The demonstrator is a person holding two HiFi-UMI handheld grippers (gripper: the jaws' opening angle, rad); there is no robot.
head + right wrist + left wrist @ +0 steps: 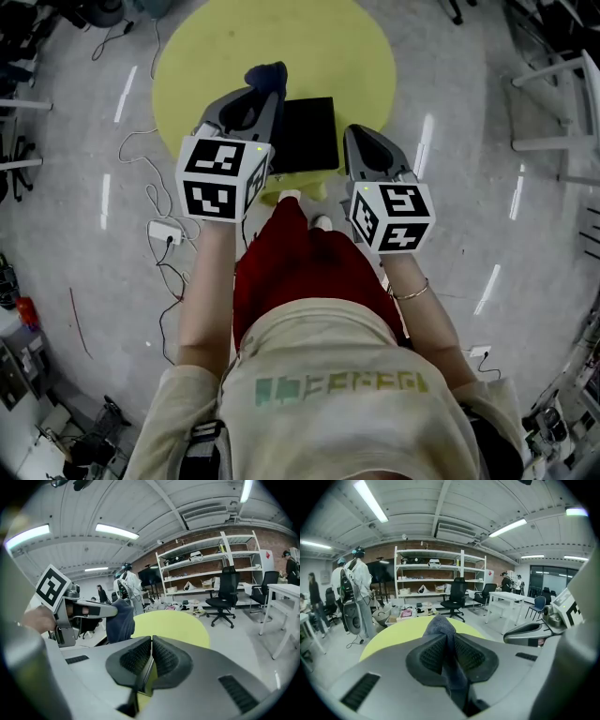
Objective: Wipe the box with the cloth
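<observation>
While we are standing at the near edge of a round yellow surface (206, 56), we are holding a claw in each hand above it. Our left claw (449, 637) is pinching a dark blue cloth (439, 624). The fabric is bunching up beyond the tips and trailing back down between the jaws. Our right claw (151, 645) is pressing its ribbed pads (136, 657) together, edge to edge.

A flat black box (305, 134) is lying on the near part of the surface. From the head view it is sitting between the two claws, with the left claw and its cloth hanging just beside the box's far left corner and the right claw just beside its right edge. Whether the cloth is touching the box, we cannot tell.

Far behind, white shelving (436, 573) is standing against a brick wall (417, 545), with a black office chair (454, 597) in front. People (354, 592) are standing at the left of the room. Cables (155, 202) are trailing across the grey floor (469, 94) to our left.
</observation>
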